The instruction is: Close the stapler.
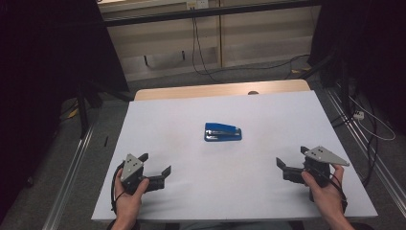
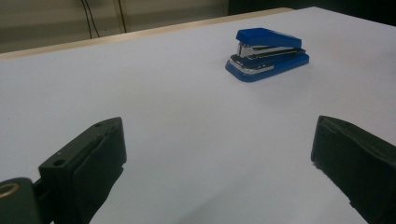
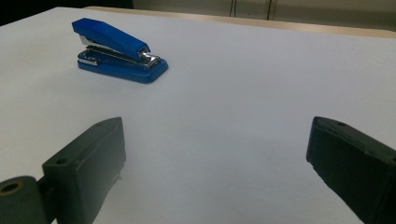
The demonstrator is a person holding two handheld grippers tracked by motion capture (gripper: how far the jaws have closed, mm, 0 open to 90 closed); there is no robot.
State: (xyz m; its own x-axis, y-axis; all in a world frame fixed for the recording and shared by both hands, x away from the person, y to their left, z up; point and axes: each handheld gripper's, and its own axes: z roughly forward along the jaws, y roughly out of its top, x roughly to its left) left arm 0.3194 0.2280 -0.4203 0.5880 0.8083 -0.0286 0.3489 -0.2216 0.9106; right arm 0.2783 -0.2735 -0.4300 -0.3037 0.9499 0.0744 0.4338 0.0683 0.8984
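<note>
Gaping wide, the left gripper [image 1: 154, 164] hangs low over the near-left part of the white table [image 1: 191, 191], jaws spread far apart with nothing between them but bare tabletop. In the left gripper view the two black pads [image 2: 100, 163] stand at opposite edges, and there is the blue stapler [image 2: 267, 53] beyond them, up and to the right, well apart from both jaws.

Over to the other side: the right gripper [image 1: 293, 160] is just as open, jaws splayed, gripping nothing, hovering above the near-right part of the table. Its own view shows the black pads [image 3: 95, 161] framing plain white surface, with the stapler [image 3: 119, 50] off at the upper left, its top arm angled up away from its base and a bit of silver metal showing between.

From the high view, the stapler [image 1: 223, 132] sits flat on the table, roughly in the middle, lying crosswise, between the two grippers and farther out than both. Neither touches it. Each gripper points inward toward the centre. The person's left hand [image 1: 128, 194] wraps the left tool from below; the right hand [image 1: 325, 189] clasps the right one, grey three-cornered plate on top. Beyond the white sheet a strip of pale wood [image 1: 215, 89] runs along the far edge.
</note>
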